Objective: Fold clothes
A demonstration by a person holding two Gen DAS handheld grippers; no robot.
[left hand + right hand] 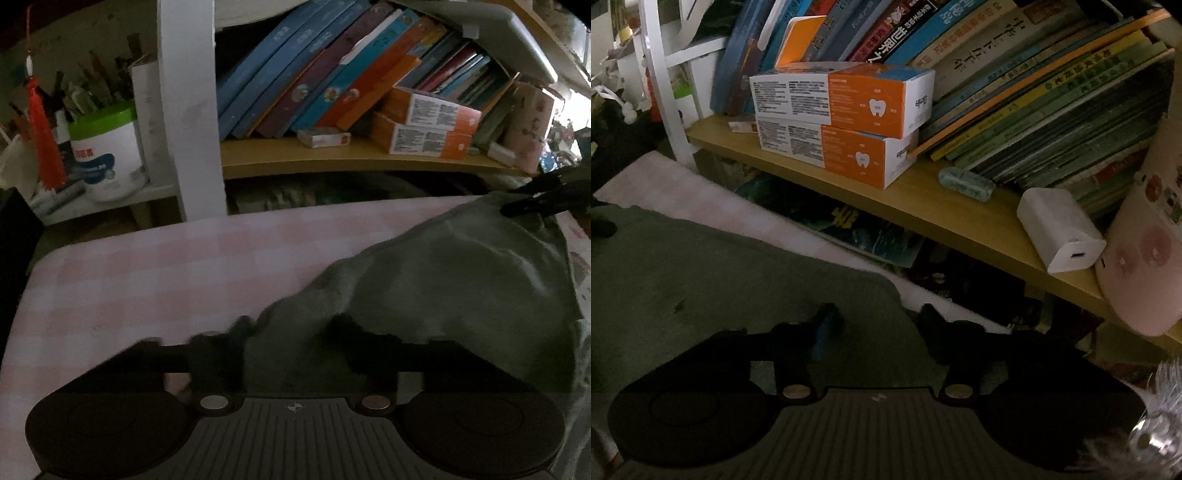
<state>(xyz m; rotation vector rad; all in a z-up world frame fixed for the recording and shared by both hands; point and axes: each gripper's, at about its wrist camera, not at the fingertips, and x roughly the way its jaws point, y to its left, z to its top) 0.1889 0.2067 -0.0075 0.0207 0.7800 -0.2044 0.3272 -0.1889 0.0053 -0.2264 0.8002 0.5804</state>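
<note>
Garment [443,280] (grey-green) pinched by left hand-held gripper [291,328] & right hand-held gripper [875,314], jaws narrow.

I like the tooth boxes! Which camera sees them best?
The right wrist view. The two orange boxes sit close and stacked on the wooden shelf, tooth pictures clear. In the left wrist view they are small, far off, no tooth visible.

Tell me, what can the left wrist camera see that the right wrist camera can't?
Only the left wrist view shows the white tub with a green lid and the red tassel. Only the right wrist view shows the white charger. Both show the green garment, the pink checked cloth, the orange boxes and leaning books.
</note>
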